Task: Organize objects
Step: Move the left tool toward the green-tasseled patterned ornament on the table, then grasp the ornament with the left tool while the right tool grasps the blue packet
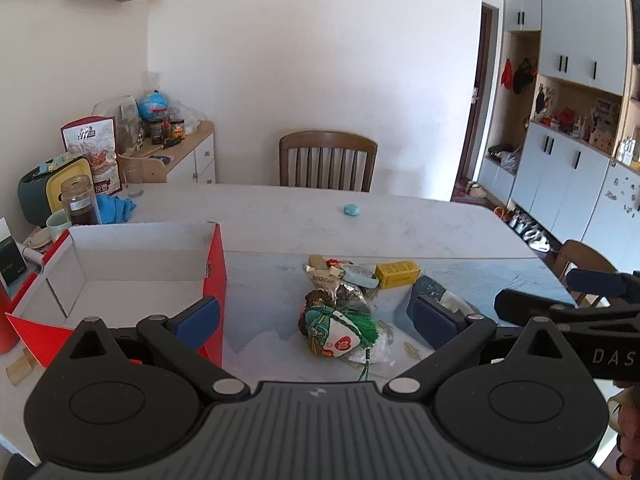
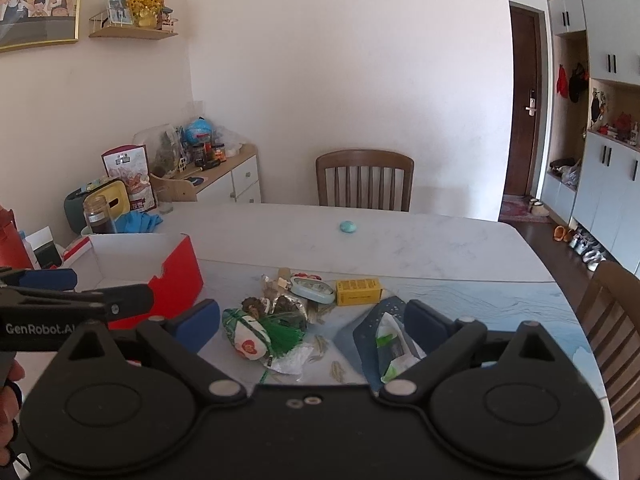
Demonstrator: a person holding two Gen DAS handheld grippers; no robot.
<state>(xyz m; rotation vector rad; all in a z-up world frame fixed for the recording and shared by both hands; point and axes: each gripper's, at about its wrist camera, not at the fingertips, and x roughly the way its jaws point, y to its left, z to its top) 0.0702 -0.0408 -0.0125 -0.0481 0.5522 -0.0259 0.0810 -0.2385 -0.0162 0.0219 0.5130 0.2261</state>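
Both hand-held grippers are held above the counter (image 1: 400, 220), jaws spread wide, nothing gripped. The left hand-held gripper (image 1: 316, 316) is seen just right of the red box (image 1: 214, 280); the green sachet (image 1: 336, 330) lies between its fingers, lower down on the counter. The right hand-held gripper (image 2: 312, 322) is seen further right of the box; the blue pouch (image 2: 384, 336) lies by its right finger. A yellow carton (image 2: 357, 291) is seen beyond the sachet, well right of the box.
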